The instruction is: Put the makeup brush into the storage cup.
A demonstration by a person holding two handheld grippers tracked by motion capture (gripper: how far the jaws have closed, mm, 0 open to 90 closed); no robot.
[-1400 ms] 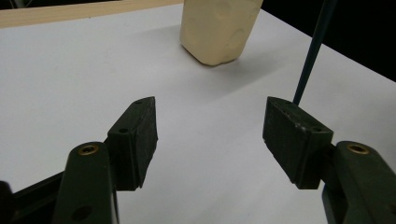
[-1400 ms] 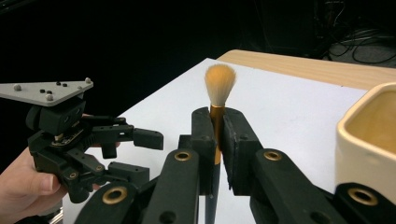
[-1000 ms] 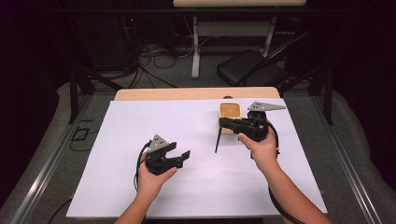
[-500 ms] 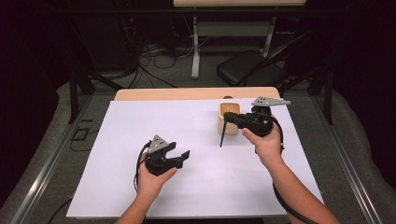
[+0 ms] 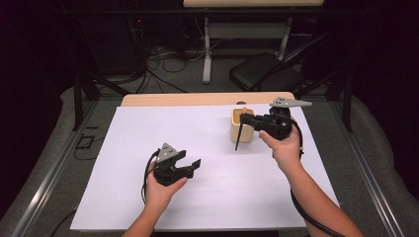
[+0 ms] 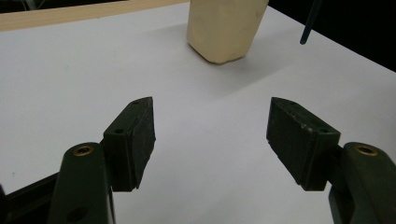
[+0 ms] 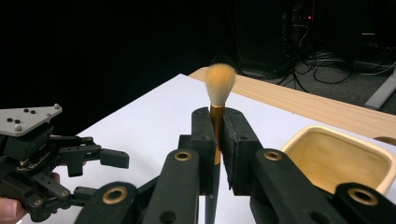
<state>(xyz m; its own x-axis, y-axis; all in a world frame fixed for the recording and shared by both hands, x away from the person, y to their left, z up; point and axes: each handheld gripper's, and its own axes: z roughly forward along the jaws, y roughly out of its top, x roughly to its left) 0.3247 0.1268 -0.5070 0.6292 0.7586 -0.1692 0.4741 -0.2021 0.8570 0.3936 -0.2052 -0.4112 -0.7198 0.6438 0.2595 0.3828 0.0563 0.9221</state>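
My right gripper [image 5: 245,117] is shut on a makeup brush [image 5: 238,136], held just above the near left side of a cream square cup [image 5: 247,134]. In the right gripper view the brush's tan bristles [image 7: 220,83] point up past the jaws of my right gripper [image 7: 217,119], and its dark handle hangs below them. The cup [image 7: 337,158] sits open and empty-looking at the right. My left gripper [image 5: 194,166] rests low over the white sheet [image 5: 207,207], open with nothing between its jaws. From my left gripper [image 6: 210,109] the cup [image 6: 224,28] stands ahead, the handle tip [image 6: 308,25] beside it.
The white sheet covers most of a wooden table, whose bare edge [image 5: 188,99] shows at the back. A black chair [image 5: 267,76] and cables on the floor lie beyond it. My left gripper [image 7: 103,175] shows low at the left of the right gripper view.
My right gripper has carried the brush right and away from the person, closer to the cup. The left gripper has stayed put.
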